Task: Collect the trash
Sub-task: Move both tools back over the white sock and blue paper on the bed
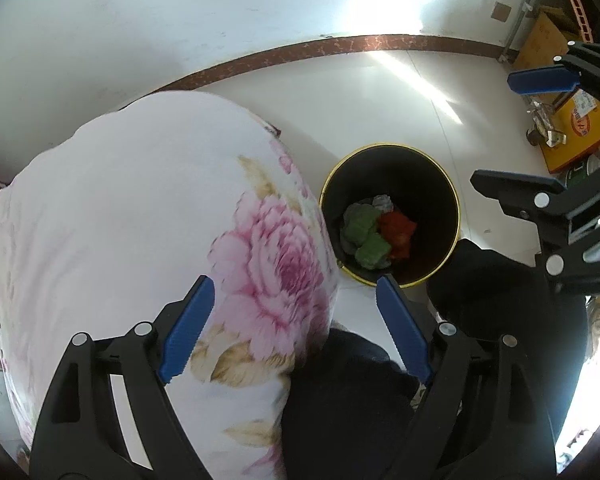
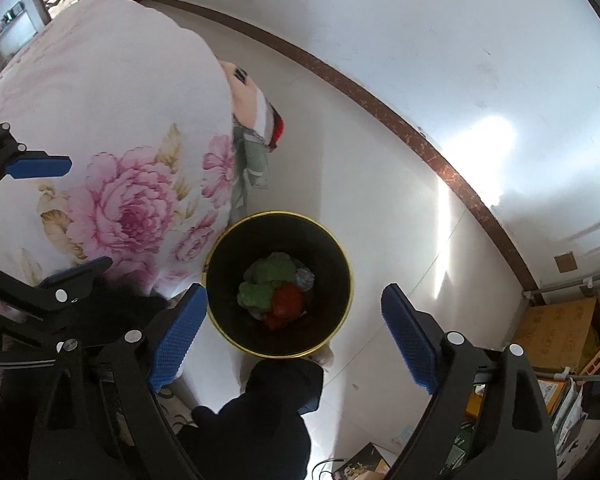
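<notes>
Bin point(image 2: 279, 216): black inside, yellow rim, standing upright on the pale floor point(image 2: 380, 208) just beside the floral-covered bed point(image 2: 112, 92). It is holding crumpled trash at its bottom: two green wads point(image 2: 266, 280), a red wad point(image 2: 286, 304) and a grey-white scrap point(image 2: 305, 278), all lying bunched together and touching.

Left gripper point(image 1: 295, 292): hovering above the bed edge and bin, blue pads spread wide, gripping nothing. One fingertip point(image 1: 200, 288) is showing over the pink flower print; the other is overlapping the near rim of the bin point(image 1: 388, 147) in the left wrist view.

Right gripper point(image 2: 294, 300): hanging directly over the bin mouth, jaws spread wide and carrying nothing. The bin is sitting between its two blue pads in the right wrist view.

Dark clothing point(image 2: 260, 408) of the person is showing below both tools.

Wall point(image 2: 380, 20): white, meeting the floor along a brown baseboard point(image 2: 420, 144).

Cardboard boxes point(image 2: 556, 332) and clutter are standing along the floor's far side, well apart from the bin.
</notes>
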`<move>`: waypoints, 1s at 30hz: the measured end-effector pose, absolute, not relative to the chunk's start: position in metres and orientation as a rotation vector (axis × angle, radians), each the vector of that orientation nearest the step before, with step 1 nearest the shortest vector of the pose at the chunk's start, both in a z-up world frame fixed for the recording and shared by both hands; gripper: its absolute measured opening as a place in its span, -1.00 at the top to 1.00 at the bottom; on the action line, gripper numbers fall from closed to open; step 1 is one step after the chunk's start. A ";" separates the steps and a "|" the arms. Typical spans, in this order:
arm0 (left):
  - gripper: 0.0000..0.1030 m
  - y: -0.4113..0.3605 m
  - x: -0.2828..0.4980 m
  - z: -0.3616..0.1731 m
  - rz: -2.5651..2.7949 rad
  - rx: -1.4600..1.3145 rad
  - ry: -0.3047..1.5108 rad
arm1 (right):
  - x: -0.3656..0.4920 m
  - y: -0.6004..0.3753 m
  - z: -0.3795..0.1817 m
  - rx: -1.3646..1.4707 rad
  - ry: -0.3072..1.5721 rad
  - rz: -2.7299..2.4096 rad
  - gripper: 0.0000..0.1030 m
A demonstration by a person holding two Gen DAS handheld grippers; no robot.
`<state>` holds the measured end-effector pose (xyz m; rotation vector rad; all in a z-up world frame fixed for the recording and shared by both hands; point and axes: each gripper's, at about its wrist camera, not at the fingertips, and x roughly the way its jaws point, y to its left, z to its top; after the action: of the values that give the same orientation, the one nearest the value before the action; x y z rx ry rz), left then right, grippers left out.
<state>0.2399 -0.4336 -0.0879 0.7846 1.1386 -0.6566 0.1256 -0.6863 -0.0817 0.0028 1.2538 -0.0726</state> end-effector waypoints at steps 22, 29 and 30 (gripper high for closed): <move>-0.64 -0.321 0.237 -0.049 -0.500 0.688 1.157 | 0.149 -0.572 -0.050 -0.147 1.234 0.086 -0.72; -0.64 -0.275 0.238 -0.039 -0.430 0.634 1.167 | 0.165 -0.529 -0.039 -0.188 1.224 0.148 -0.73; -0.64 -0.269 0.239 -0.039 -0.418 0.628 1.170 | 0.167 -0.521 -0.038 -0.197 1.223 0.159 -0.73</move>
<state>0.2392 -0.2686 -0.0387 0.6277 1.1699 -0.4181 0.1669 -0.5210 -0.0384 -0.1968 1.2227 0.1595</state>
